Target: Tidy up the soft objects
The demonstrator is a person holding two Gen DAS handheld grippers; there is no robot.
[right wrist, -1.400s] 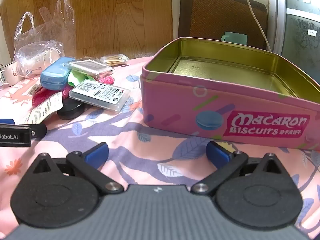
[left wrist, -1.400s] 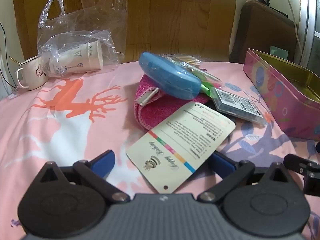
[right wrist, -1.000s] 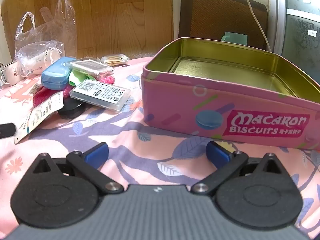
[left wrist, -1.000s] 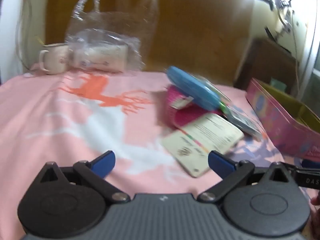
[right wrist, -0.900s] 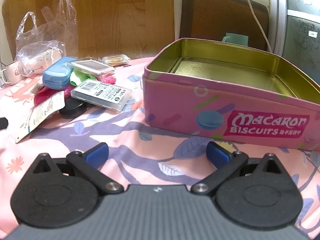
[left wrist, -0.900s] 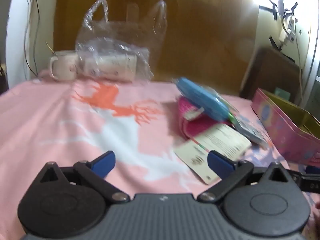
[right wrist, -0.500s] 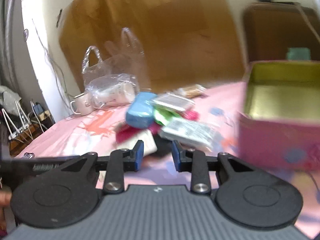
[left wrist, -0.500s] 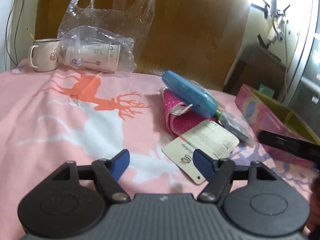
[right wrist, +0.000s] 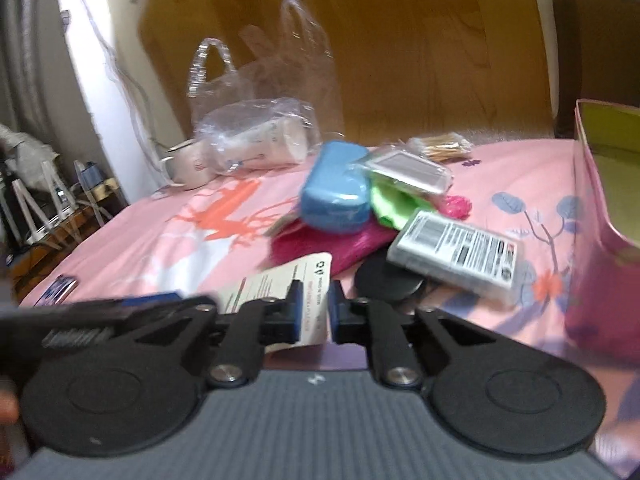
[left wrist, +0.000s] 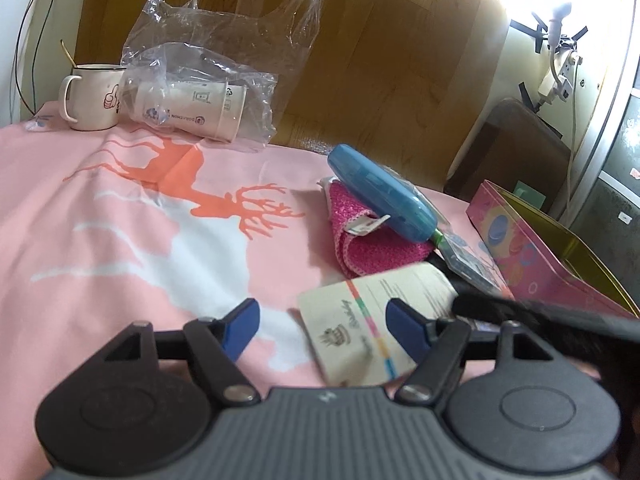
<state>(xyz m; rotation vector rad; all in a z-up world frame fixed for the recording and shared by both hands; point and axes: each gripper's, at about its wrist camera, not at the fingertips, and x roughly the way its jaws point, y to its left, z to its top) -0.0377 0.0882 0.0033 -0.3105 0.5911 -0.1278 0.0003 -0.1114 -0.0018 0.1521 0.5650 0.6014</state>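
Observation:
A pink fuzzy cloth (left wrist: 372, 248) lies on the pink tablecloth with a blue case (left wrist: 380, 196) on top of it and a white paper tag (left wrist: 372, 324) in front. My left gripper (left wrist: 320, 326) is open and empty, just short of the tag. My right gripper (right wrist: 314, 310) has its jaws nearly closed with a narrow gap, right over the tag (right wrist: 296, 288); whether it pinches the tag is unclear. The cloth (right wrist: 320, 246), the blue case (right wrist: 336, 188) and a green soft item (right wrist: 390, 202) show in the right wrist view.
A pink biscuit tin (left wrist: 548, 264) stands open at the right. A clear plastic box (right wrist: 456, 256), a black round lid (right wrist: 384, 280) and a clear case (right wrist: 408, 170) lie by the pile. A plastic bag with paper cups (left wrist: 192, 104) and a mug (left wrist: 90, 96) stand at the back.
My right gripper swung left from the tin to the pile and its jaws closed almost fully over the tag. My left gripper pulled back and its jaws narrowed a little.

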